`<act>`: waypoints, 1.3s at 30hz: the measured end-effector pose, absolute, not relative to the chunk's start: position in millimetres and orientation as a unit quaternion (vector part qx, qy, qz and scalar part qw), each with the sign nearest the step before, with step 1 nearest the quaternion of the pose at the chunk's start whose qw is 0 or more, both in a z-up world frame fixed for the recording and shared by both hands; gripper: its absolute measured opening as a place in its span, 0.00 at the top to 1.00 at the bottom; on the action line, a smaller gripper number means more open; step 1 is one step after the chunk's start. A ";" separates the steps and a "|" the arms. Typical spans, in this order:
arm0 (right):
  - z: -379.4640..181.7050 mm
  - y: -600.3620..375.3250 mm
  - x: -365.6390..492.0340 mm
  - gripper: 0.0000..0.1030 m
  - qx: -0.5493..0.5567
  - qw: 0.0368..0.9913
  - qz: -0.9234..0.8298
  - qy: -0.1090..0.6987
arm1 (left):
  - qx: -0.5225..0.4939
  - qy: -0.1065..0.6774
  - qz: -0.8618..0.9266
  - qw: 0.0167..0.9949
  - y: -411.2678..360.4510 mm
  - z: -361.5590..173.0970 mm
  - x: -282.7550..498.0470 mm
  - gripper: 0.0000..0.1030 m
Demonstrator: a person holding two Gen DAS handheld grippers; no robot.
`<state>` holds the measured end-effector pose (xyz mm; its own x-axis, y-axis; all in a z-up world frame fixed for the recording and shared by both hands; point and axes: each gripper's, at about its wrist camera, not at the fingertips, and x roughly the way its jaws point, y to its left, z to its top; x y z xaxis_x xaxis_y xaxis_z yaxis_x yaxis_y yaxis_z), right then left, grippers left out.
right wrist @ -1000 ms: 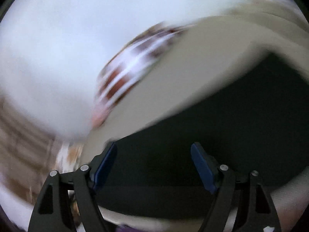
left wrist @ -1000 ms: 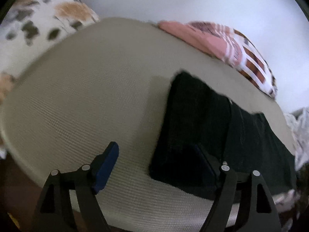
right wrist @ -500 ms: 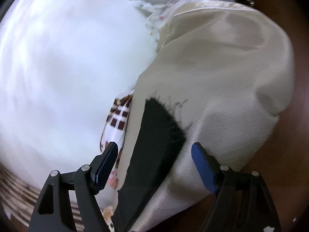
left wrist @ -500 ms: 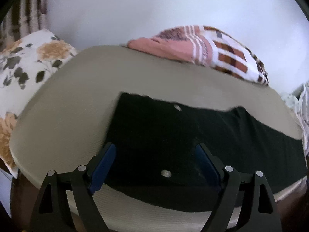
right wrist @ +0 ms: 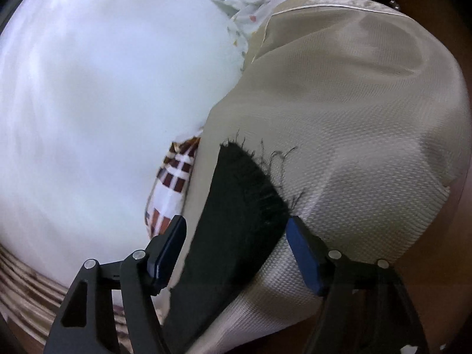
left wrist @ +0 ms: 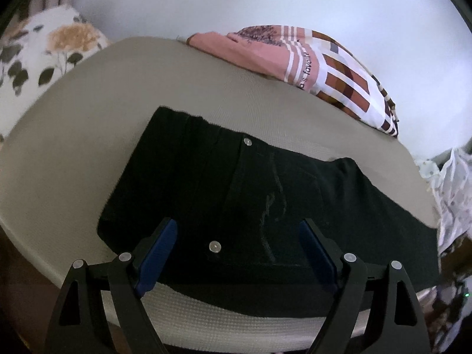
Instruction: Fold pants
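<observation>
While the black pants (left wrist: 236, 200) lie flat on a beige cushioned surface (left wrist: 88, 118), the left gripper (left wrist: 236, 236) points steeply down over their waist end, both blue pads (left wrist: 156, 250) spread wide and clear of the cloth; the jaws have just been opening, and the waistband, with one metal button (left wrist: 215, 246) between the fingers, lies under the gap ungripped. A second button (left wrist: 247, 141) sits at the far edge of the waist. The legs run off toward the right side of that view. Behind the cushioned surface rests a folded pink and brown checked cloth (left wrist: 309, 67), with a flowered pillow (left wrist: 38, 56) at upper left and a white wall behind. Seen from the right wrist camera, the right gripper (right wrist: 236, 250) is rolled and tilted slightly downward at the frayed hem end of the pants (right wrist: 236, 221). Its jaws have just been closing and stand moderately wide, the hem lying between the pads (right wrist: 303, 253) without either pad pressing on it. A pale spotted cloth (right wrist: 253, 3) lies bunched past the far corner of the surface (right wrist: 368, 103).
</observation>
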<state>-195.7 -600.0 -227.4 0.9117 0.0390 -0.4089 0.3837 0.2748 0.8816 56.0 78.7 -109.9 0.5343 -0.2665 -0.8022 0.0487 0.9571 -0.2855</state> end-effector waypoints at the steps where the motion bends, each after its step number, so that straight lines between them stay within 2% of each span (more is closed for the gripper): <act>1: -229.4 -600.9 -190.5 0.34 0.594 0.776 -0.108 0.185 | -0.120 0.476 -0.091 0.866 79.4 -111.2 55.8 0.18; 9: -228.3 -585.5 -173.0 0.35 0.593 0.774 -0.086 0.207 | -0.139 0.486 -0.089 0.858 85.8 -116.0 52.9 0.18; 10: -229.2 -585.8 -171.7 0.38 0.585 0.776 -0.093 0.218 | -0.141 0.485 -0.090 0.858 86.6 -115.9 52.6 0.18; 14: -231.1 -589.7 -165.4 0.38 0.592 0.771 -0.098 0.214 | -0.136 0.487 -0.091 0.858 85.6 -117.1 54.2 0.18; 15: -230.2 -589.4 -161.4 0.41 0.586 0.774 -0.103 0.217 | -0.135 0.488 -0.091 0.858 85.1 -117.4 54.6 0.18; 18: -232.4 -586.3 -142.9 0.93 0.554 0.768 -0.155 0.280 | -0.139 0.487 -0.095 0.857 84.4 -116.4 54.0 0.18; 22: -224.3 -583.0 -133.3 0.92 0.540 0.763 -0.177 0.308 | -0.133 0.483 -0.099 0.860 82.9 -114.3 51.6 0.18; 28: -178.9 -550.1 -97.7 0.92 0.513 0.797 -0.120 0.296 | -0.115 0.481 -0.116 0.861 77.8 -109.8 49.6 0.18; 34: -156.8 -475.7 -26.6 0.92 0.484 0.812 -0.032 0.324 | -0.095 0.476 -0.133 0.864 68.4 -107.1 43.1 0.18; 39: -166.1 -402.2 34.9 0.92 0.468 0.804 0.043 0.364 | -0.078 0.481 -0.147 0.861 58.9 -110.0 39.0 0.18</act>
